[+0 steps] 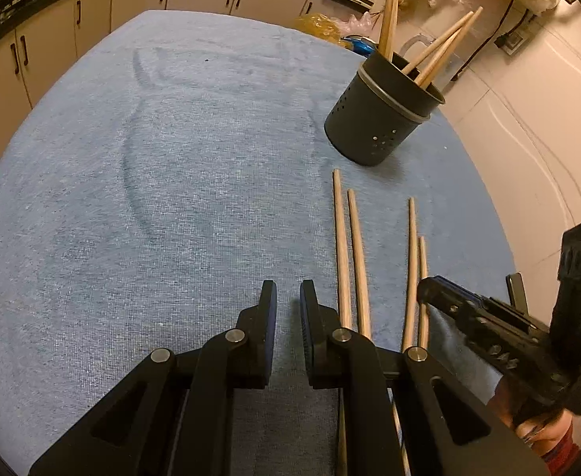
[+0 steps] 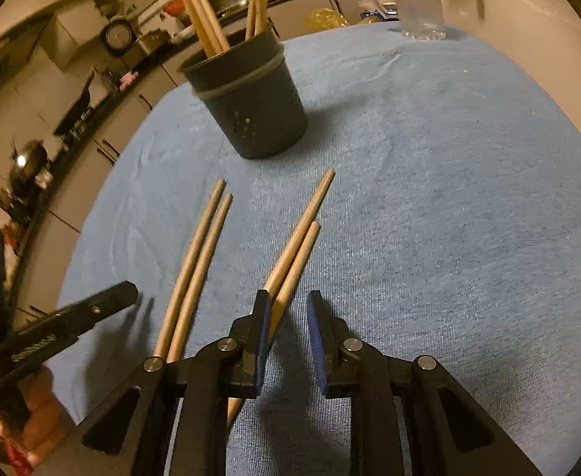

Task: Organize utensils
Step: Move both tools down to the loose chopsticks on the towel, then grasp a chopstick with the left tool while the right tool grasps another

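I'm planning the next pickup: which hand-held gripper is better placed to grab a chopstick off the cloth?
Probably the right hand-held gripper: its tips sit right beside the nearer chopstick pair. The left hand-held gripper hangs over bare cloth.

— Dim, warm yellowish indoor light in both views; the blue cloth (image 1: 171,182) looks muted and grainy.
— Fisheye bends the cabinets (image 1: 72,20) at the dark rim. The holder (image 2: 258,107) casts a soft shadow rightward, and the left edge of the right view is smeared.
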`<state>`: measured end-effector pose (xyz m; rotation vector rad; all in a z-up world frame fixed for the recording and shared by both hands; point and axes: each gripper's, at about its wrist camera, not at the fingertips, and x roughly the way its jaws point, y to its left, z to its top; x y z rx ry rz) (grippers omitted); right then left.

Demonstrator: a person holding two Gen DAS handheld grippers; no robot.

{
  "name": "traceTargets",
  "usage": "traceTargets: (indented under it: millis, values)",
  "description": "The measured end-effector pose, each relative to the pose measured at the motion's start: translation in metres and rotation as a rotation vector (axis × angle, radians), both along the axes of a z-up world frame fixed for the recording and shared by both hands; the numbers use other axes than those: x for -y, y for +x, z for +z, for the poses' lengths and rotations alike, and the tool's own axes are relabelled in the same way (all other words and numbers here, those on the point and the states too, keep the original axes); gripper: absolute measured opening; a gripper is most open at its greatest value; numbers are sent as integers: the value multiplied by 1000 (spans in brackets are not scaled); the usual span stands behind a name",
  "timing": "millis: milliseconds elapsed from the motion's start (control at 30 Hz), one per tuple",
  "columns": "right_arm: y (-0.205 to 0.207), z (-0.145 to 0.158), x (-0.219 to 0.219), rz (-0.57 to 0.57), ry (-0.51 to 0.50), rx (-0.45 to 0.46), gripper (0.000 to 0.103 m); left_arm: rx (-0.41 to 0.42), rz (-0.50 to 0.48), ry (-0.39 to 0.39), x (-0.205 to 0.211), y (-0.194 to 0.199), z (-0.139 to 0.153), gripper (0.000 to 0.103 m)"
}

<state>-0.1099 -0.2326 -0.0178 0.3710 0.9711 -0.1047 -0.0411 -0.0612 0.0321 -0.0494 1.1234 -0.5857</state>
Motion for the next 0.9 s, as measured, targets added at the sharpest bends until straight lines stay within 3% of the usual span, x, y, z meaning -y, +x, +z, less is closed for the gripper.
traceTargets:
  millis: [133, 200, 367, 533, 900]
  values:
    - [15, 1, -18, 17, -164, -60, 14, -3, -5, -5, -3, -2, 2, 11]
    - [21, 2, -16, 11, -188, -80, 14, -9, -13, 1, -2, -2, 3, 11]
    - [20, 2, 8, -44, -148, -80, 8, -10, -49, 14, 12, 2, 6, 11]
    - [3, 4, 36, -113, -24, -26, 7, -37, -91, 17, 38, 13, 8, 11]
    - [-11, 11, 58, -135, 71, 46, 7, -59, -112, 137, 82, 43, -4, 11]
